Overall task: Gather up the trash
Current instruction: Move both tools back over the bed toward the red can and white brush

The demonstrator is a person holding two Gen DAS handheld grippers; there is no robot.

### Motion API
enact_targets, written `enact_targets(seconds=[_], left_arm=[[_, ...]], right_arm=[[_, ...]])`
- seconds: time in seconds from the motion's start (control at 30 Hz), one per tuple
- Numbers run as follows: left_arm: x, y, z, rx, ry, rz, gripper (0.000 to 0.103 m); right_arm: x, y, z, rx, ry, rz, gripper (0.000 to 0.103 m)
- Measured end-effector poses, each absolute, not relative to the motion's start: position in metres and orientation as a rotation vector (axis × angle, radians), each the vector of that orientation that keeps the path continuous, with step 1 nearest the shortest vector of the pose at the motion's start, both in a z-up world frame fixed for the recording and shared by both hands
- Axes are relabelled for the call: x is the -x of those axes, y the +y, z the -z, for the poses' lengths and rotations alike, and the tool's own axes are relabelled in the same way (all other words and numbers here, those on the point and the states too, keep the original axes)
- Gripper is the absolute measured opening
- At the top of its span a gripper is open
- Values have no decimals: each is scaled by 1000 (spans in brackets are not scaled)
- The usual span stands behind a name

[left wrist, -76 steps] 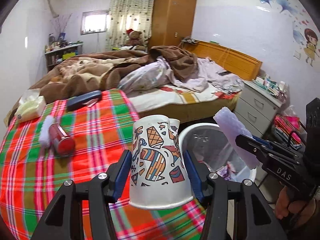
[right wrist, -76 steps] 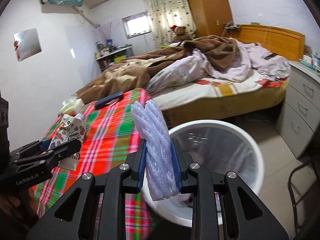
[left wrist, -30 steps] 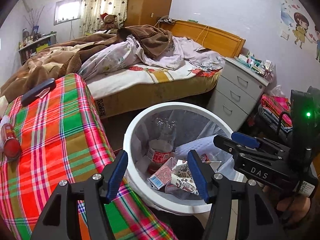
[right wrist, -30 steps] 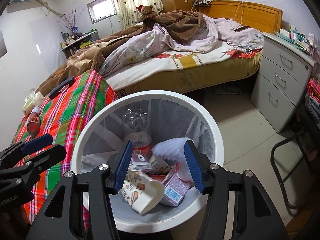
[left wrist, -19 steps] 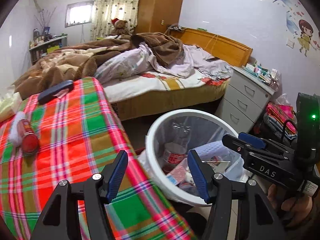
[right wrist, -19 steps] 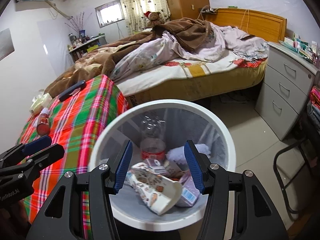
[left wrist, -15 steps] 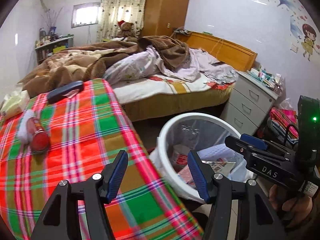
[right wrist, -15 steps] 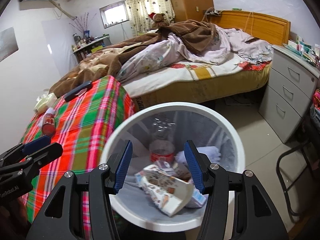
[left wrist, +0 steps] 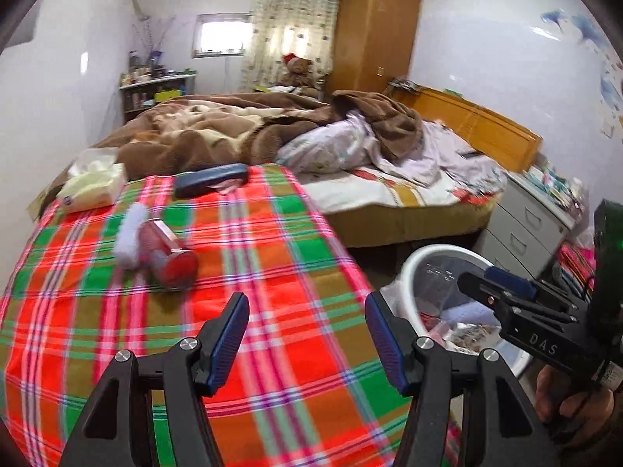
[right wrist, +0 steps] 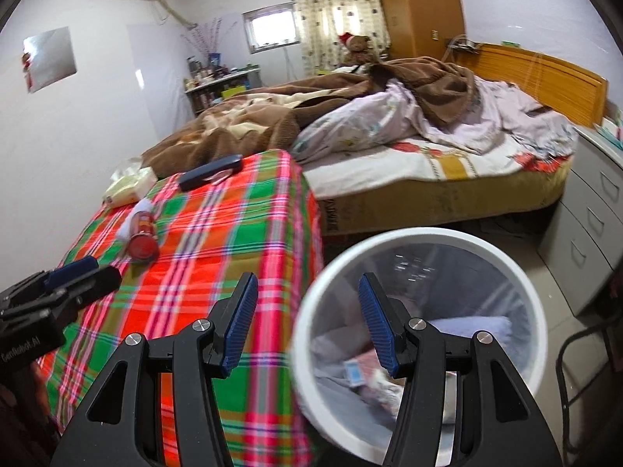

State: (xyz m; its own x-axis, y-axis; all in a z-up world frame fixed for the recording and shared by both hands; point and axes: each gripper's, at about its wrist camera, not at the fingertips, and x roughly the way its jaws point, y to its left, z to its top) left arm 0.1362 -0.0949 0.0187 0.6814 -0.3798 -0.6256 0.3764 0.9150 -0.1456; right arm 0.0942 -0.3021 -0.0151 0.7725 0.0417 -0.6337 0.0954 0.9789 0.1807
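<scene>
A white trash bin point(right wrist: 424, 235) stands on the floor beside the plaid-covered table point(left wrist: 272, 241) and holds a foam piece, a paper cup and cartons. It also shows in the left wrist view point(left wrist: 412, 268). A red can point(left wrist: 167, 251) lies on its side on the table next to a white foam roll point(left wrist: 130, 229); the can also shows in the right wrist view point(right wrist: 142, 235). My left gripper point(left wrist: 307, 330) is open and empty over the table's near right part. My right gripper point(right wrist: 307, 319) is open and empty at the bin's left rim.
A dark blue case point(left wrist: 210, 181) and a tissue pack point(left wrist: 93, 185) lie at the table's far end. An unmade bed point(left wrist: 350, 148) is behind. A grey drawer unit point(right wrist: 592, 214) stands right of the bin, and a chair frame point(right wrist: 576, 354) is at far right.
Both grippers let go of the paper cup and the foam piece into the bin, then swung left towards the table. The bin has slid right in both views.
</scene>
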Motion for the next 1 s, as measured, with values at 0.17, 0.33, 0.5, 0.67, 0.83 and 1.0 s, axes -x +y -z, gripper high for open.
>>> enact_targets(seconds=[0.17, 0.33, 0.5, 0.67, 0.83, 1.0], left_arm=[[-148, -48, -20, 52, 698, 342, 62], [-160, -2, -19, 78, 696, 235, 62], [-171, 32, -15, 104, 703, 172, 62], [-186, 57, -10, 129, 713, 130, 62], [-203, 74, -6, 133, 719, 124, 62], [-221, 84, 3, 140, 737, 133, 62]], right_arm=[[-108, -276, 13, -183, 693, -28, 55], [-123, -247, 10, -150, 695, -98, 55], [-138, -220, 9, -127, 706, -161, 55], [-154, -195, 9, -112, 721, -215, 56], [-172, -171, 14, -95, 745, -286, 57], [-197, -148, 22, -98, 775, -344, 61]])
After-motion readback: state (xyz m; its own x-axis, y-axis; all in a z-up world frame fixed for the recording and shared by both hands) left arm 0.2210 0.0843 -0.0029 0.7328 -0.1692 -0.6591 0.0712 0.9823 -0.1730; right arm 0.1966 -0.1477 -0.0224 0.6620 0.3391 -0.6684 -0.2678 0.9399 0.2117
